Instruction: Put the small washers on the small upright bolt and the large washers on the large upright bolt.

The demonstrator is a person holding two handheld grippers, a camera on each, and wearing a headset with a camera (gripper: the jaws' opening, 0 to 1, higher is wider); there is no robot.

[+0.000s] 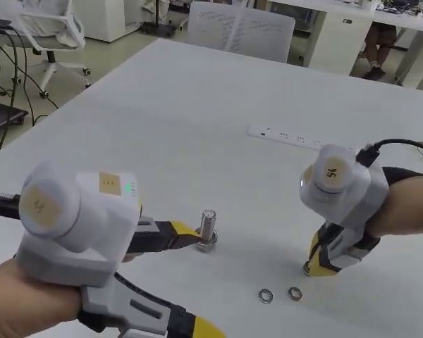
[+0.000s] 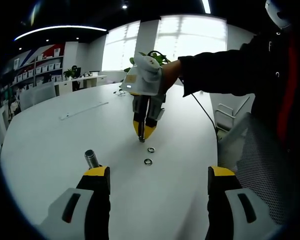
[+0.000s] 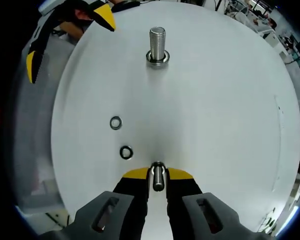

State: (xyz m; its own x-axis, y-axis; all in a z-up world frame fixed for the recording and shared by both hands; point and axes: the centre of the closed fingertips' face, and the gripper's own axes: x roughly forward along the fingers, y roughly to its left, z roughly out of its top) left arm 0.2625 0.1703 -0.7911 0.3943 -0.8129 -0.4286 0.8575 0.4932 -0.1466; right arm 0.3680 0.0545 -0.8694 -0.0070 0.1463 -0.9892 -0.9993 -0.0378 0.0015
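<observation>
The large bolt (image 1: 208, 229) stands upright on the white table (image 1: 197, 105), with a ring-shaped collar at its foot (image 3: 157, 58). Two small washers (image 1: 265, 296) (image 1: 295, 293) lie flat on the table near the front. My right gripper (image 3: 158, 175) points down at the table and is shut on the small bolt (image 3: 158, 179), which stands just right of the washers (image 3: 126, 152). My left gripper (image 2: 158, 172) is open and holds nothing. One of its yellow fingertips (image 2: 96, 172) sits next to the large bolt (image 2: 91, 159).
A white power strip (image 1: 296, 139) lies across the table beyond the grippers. Office chairs (image 1: 49, 35) stand past the far left edge. A black cable (image 1: 402, 144) trails from the right gripper.
</observation>
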